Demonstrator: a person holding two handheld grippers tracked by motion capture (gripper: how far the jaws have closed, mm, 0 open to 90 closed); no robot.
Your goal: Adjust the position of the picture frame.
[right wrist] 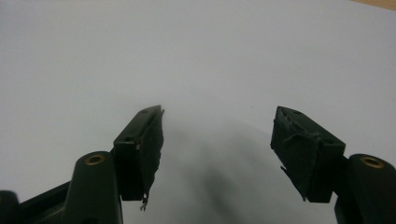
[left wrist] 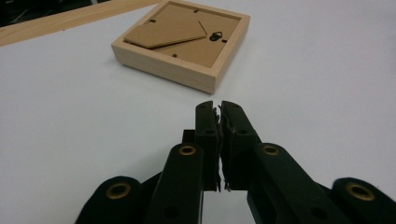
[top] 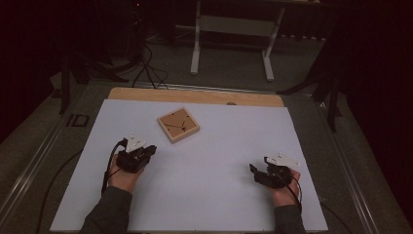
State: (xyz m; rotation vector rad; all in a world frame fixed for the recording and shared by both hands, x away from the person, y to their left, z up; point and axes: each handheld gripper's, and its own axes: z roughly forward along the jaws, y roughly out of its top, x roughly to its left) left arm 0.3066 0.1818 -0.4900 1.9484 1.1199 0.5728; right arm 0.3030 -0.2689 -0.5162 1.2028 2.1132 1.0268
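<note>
High view showed a person's two forearms in dark sleeves coming in over a white worktop (top: 209, 195), each hand holding a black gripper. A wooden picture frame (top: 178, 125) lay face down on the worktop, its brown backing board uppermost, set at an angle to the worktop's edges and towards the far left of the middle. The left gripper (top: 146, 152) rested just short of the frame, pointing towards it but apart from it. The right gripper (top: 253, 171) sat well apart from the frame, near the right side of the worktop, pointing inward.

Left gripper view showed the left gripper (left wrist: 219, 106) with its jaws pressed together, the torn pads meeting with nothing between them. Ahead of them lay the picture frame (left wrist: 182, 46), its near corner close to the jaw tips but not touching. A small metal hanger (left wrist: 215, 36) sat on the backing board, and one panel of that board, probably a fold-out stand, lay slightly skewed over the rest. A strip of bare wood (left wrist: 70, 21) ran along the worktop's far edge.

Right gripper view showed the right gripper (right wrist: 217, 114) with its jaws spread wide over bare white worktop (right wrist: 210, 51), holding nothing.
</note>
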